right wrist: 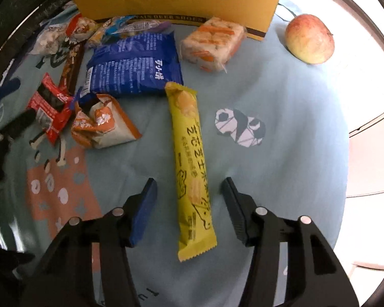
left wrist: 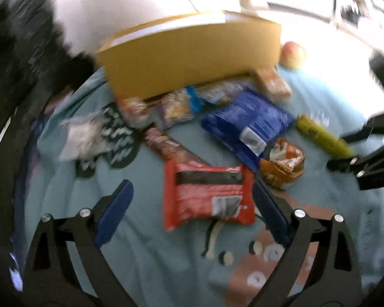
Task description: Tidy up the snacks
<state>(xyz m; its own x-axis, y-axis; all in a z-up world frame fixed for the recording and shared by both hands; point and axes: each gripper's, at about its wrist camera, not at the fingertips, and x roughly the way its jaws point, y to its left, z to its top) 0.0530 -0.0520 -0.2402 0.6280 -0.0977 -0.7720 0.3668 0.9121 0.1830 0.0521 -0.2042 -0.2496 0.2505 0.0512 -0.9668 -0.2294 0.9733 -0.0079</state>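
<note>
A red snack packet (left wrist: 207, 194) lies flat on the pale blue cloth between the fingers of my left gripper (left wrist: 192, 184), which stands open; the left pad is well clear of it, the right pad close to its edge. In the right wrist view a long yellow snack bar (right wrist: 192, 166) lies lengthwise between the fingers of my right gripper (right wrist: 189, 180), open, with a gap on each side. Behind the snacks stands a yellow cardboard box (left wrist: 192, 56). The red packet (right wrist: 51, 107) also shows at the left of the right wrist view.
A blue bag (right wrist: 135, 64), a crumpled orange packet (right wrist: 102, 122), an orange-and-white packet (right wrist: 212, 43), a brown bar (right wrist: 70, 66) and several small wrapped snacks lie before the box. An apple (right wrist: 309, 38) sits at the far right. A panda print (right wrist: 240, 128) marks bare cloth.
</note>
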